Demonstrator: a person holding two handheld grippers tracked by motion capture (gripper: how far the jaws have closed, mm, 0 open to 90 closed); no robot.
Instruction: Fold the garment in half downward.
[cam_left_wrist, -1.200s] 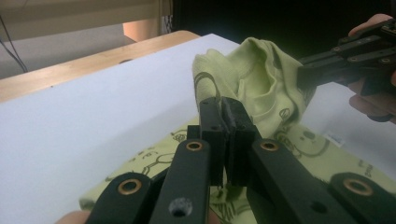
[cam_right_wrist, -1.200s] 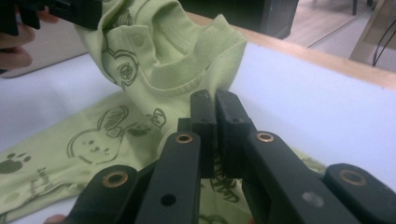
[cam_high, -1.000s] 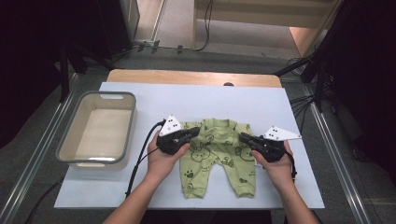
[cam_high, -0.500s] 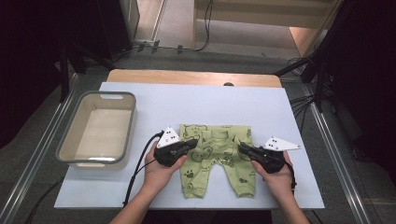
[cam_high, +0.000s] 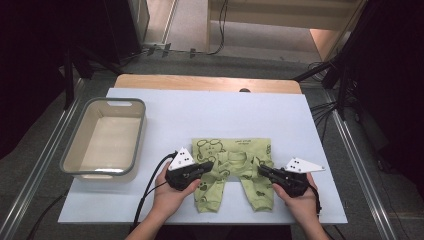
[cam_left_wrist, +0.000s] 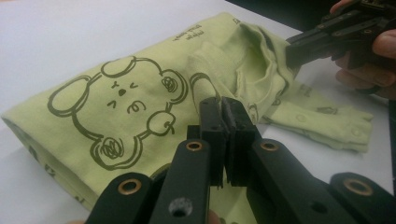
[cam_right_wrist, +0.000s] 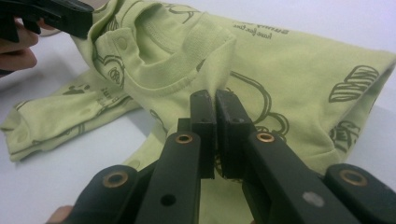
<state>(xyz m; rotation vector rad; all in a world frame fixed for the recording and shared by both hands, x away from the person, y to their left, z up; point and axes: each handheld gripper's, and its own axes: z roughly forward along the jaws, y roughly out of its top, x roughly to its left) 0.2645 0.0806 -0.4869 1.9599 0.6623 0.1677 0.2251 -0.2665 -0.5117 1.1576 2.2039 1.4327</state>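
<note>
A light green baby romper (cam_high: 234, 149) with bear prints lies on the white mat, its top part folded down over itself and its two legs pointing toward me. My left gripper (cam_high: 209, 166) is shut on the romper's fabric at its left side. My right gripper (cam_high: 261, 170) is shut on the fabric at its right side. In the left gripper view the jaws (cam_left_wrist: 223, 106) stand pressed together against the romper (cam_left_wrist: 126, 107), near the neckline. The right gripper view has its jaws (cam_right_wrist: 215, 100) shut just below the romper's (cam_right_wrist: 289, 60) ribbed collar.
A grey plastic tub (cam_high: 141, 135) stands on the left of the white mat (cam_high: 225, 107). A strip of wooden tabletop (cam_high: 200, 82) runs along the back. A black cable (cam_high: 149, 186) trails from the left gripper toward the near edge.
Both grippers have come toward me and lower, drawing the romper's top part down over itself. The romper's far edge now lies nearer to me.
</note>
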